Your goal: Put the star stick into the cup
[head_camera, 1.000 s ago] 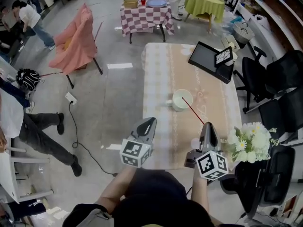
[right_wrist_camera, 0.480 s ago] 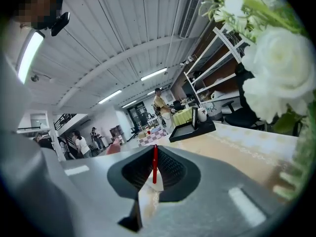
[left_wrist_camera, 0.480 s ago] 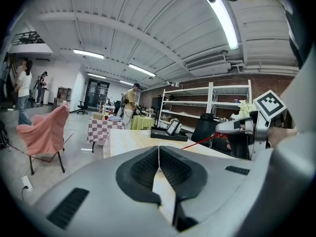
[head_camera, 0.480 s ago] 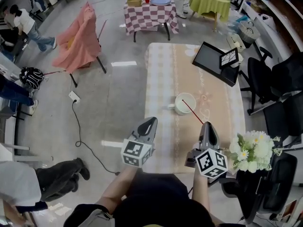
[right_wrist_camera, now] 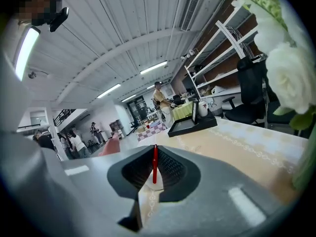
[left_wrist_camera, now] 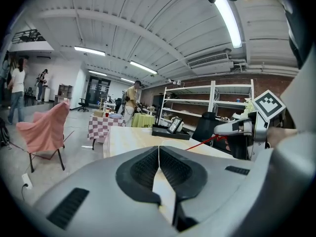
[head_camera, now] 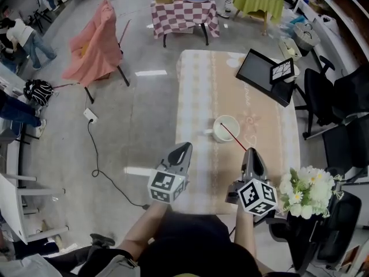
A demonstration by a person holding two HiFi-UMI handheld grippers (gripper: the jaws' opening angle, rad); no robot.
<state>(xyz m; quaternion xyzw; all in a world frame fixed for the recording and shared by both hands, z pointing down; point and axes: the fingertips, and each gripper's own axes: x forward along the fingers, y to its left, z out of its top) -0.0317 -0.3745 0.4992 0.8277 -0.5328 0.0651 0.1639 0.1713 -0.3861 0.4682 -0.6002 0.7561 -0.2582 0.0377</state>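
Little has shifted at the table; only the people at the left have gone. The right gripper point(head_camera: 252, 153) pinches the red stick point(head_camera: 234, 137), whose far end reaches the cup point(head_camera: 216, 133) mouth. Next, I judge, tip it upright, lower, release. The left gripper point(head_camera: 183, 150) is closed, empty, aside. Flowers point(head_camera: 305, 186) crowd the right; the table point(head_camera: 202, 91) beyond lies open.

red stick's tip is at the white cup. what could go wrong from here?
The thin red stick is pinched only at its near end by the right gripper, so it may pivot and miss the white cup.
Left leaning on the rim, it could tip the cup.
The white flowers sit close beside that gripper; pulling back might brush them.
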